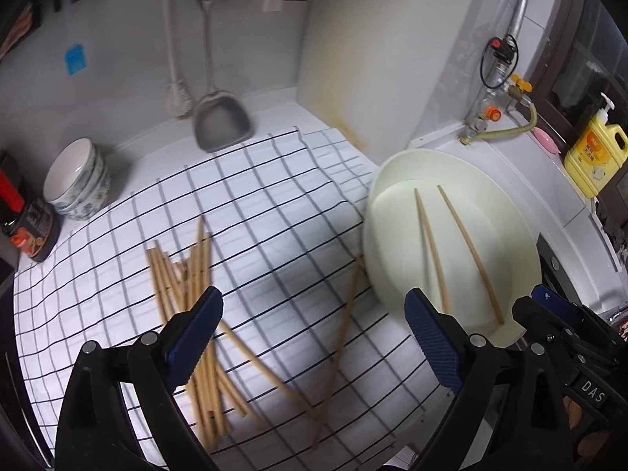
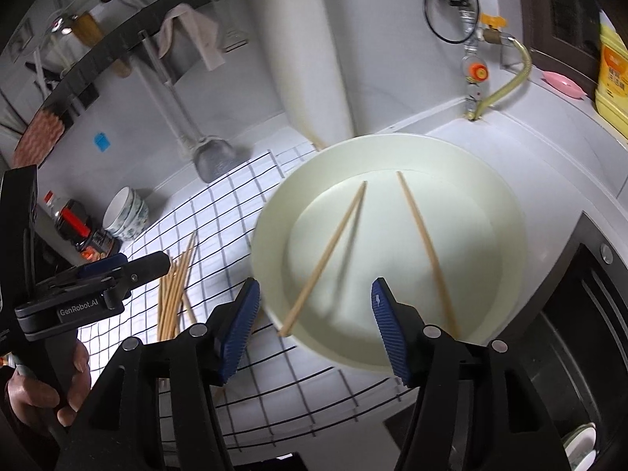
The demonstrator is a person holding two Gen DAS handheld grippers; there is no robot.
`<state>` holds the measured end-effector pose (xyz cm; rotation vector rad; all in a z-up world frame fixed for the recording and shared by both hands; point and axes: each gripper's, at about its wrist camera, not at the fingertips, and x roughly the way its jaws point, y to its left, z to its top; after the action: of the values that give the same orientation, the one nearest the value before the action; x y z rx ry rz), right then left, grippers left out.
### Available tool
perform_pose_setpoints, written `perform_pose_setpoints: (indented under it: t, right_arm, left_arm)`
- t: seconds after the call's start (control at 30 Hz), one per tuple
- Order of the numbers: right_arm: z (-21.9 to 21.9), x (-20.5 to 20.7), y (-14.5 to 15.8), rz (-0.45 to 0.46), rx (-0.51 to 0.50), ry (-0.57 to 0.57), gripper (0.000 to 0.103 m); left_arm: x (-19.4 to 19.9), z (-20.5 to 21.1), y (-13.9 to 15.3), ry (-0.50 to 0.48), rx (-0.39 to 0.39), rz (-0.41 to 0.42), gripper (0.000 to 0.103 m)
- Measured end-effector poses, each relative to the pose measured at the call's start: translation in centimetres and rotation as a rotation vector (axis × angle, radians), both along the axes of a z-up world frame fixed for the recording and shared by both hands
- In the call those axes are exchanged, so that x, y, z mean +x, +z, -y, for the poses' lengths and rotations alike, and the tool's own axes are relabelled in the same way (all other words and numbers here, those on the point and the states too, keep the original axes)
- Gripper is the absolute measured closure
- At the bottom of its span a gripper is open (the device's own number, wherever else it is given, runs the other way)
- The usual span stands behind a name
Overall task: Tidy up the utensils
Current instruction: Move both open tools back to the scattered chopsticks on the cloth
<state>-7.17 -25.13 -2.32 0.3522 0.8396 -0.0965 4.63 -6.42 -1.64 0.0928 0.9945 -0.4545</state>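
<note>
Left wrist view: both sets of fingers spread wide and empty above a checked cloth and a plate.

The left gripper [image 1: 314, 337] and right gripper [image 2: 316, 325] grip nothing. Two chopsticks [image 2: 428, 251] lie apart in the cream plate [image 2: 510, 212], which sits at the cloth's right edge. A loose bundle of chopsticks [image 1: 192, 274] lies on the checked cloth [image 1: 274, 204] covering the table, with stacked bowls [image 1: 76, 180] near its far left corner.
</note>
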Motion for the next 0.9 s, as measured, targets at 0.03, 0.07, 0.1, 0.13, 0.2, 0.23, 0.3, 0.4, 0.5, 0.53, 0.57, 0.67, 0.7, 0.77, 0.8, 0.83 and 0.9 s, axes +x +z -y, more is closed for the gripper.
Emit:
perform_pose_setpoints:
  t: [0.03,0.07,0.1,0.13,0.2,0.23,0.3,0.4,0.5,0.53,0.57,0.67,0.7,0.77,0.8,0.83,0.9]
  right_arm:
    - [-0.4,0.1,0.0,-0.001,-0.002,0.007,0.045]
    - [-0.8,0.1,0.1,-0.002,-0.003,0.013,0.045]
    - [-1.1,0.2,0.1,-0.003,-0.003,0.019,0.045]
    - [-1.6,0.3,0.1,-0.004,-0.005,0.027,0.045]
    - [-2.5,0.5,0.1,-0.008,-0.008,0.043,0.045]
    - [-2.9,0.6,0.1,-0.01,-0.009,0.05,0.044]
    - [-3.6,0.7,0.1,-0.011,-0.011,0.063,0.044]
    - [-5.0,1.0,0.1,-0.013,-0.014,0.091,0.044]
    - [-6.4,1.3,-0.2,-0.018,-0.02,0.117,0.044]
    - [-6.8,1.4,-0.3,-0.021,-0.022,0.125,0.044]
    - [-7.2,1.4,-0.5,-0.023,-0.023,0.131,0.044]
    - [-8.3,1.5,-0.9,-0.028,-0.025,0.151,0.044]
    - [-8.7,1.5,-1.1,-0.029,-0.026,0.158,0.044]
    - [-9.5,1.5,-1.5,-0.034,-0.029,0.17,0.044]
    - [-10.0,1.6,-1.8,-0.035,-0.03,0.175,0.044]
    - [-10.3,1.6,-2.0,-0.036,-0.03,0.179,0.044]
    - [-10.9,1.6,-2.5,-0.041,-0.034,0.187,0.044]
  left_arm:
    - [-0.1,-0.4,0.0,0.007,-0.001,0.0,0.011]
    - [-0.1,-0.9,-0.1,0.014,-0.001,-0.002,0.011]
    - [-0.1,-1.3,-0.1,0.019,-0.001,-0.003,0.011]
    - [-0.2,-1.9,-0.2,0.028,-0.001,-0.004,0.011]
    - [-0.3,-3.0,-0.3,0.043,0.0,-0.005,0.011]
    - [-0.3,-3.4,-0.4,0.049,0.0,-0.006,0.011]
    - [-0.4,-4.4,-0.5,0.065,0.0,-0.008,0.011]
    - [-0.4,-5.8,-0.7,0.089,-0.003,-0.011,0.011]
    - [-0.4,-7.2,-0.9,0.116,-0.007,-0.012,0.011]
    - [-0.4,-7.6,-1.0,0.122,-0.007,-0.012,0.011]
    - [-0.4,-8.2,-1.1,0.132,-0.007,-0.012,0.011]
    - [-0.4,-9.7,-1.6,0.158,-0.003,-0.016,0.011]
    - [-0.3,-10.3,-1.8,0.167,-0.001,-0.019,0.011]
    - [-0.3,-11.3,-2.3,0.183,0.002,-0.024,0.011]
    - [-0.3,-11.8,-2.6,0.192,0.005,-0.025,0.011]
    - [-0.3,-12.2,-2.9,0.198,0.009,-0.026,0.011]
    - [-0.2,-13.1,-3.6,0.21,0.019,-0.03,0.011]
